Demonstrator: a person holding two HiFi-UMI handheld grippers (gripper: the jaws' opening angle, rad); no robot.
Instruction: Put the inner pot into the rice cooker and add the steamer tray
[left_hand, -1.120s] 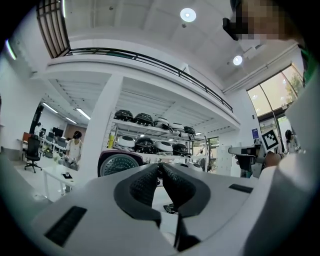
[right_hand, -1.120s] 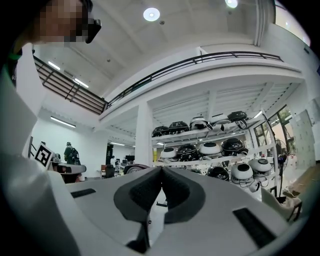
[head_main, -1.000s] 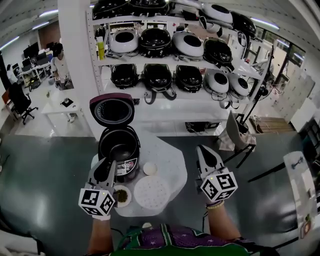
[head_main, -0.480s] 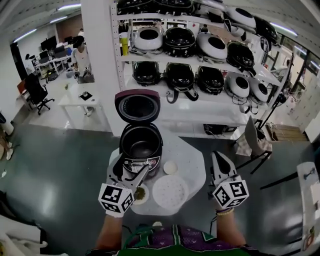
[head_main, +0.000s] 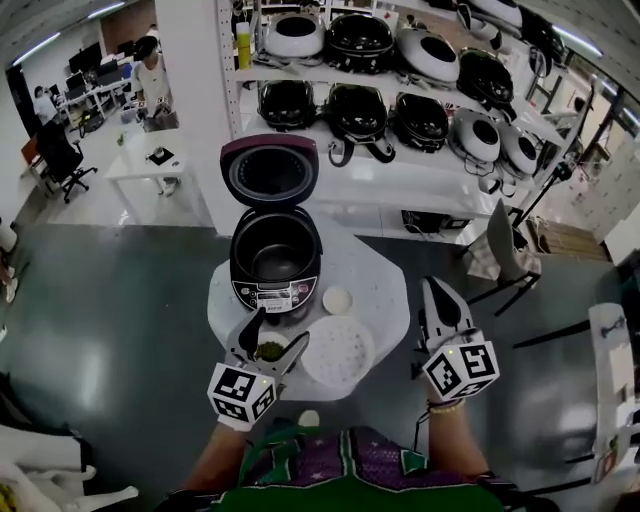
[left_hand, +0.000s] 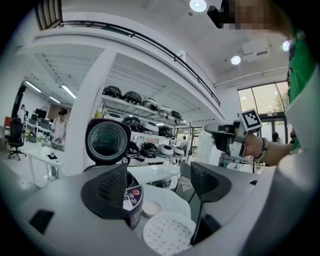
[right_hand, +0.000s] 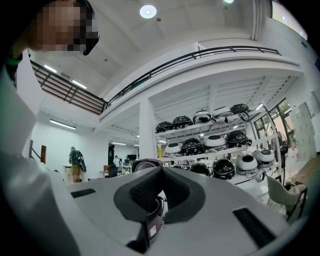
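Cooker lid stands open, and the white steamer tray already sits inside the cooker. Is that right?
No. The steamer tray lies on the table in front of the cooker, not inside it; the head view shows this. The lid does stand open.

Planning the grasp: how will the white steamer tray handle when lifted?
The steamer tray looks thin and perforated, so probably light. It lies flat on the table, so its rim may be hard to pinch, and it might slide.
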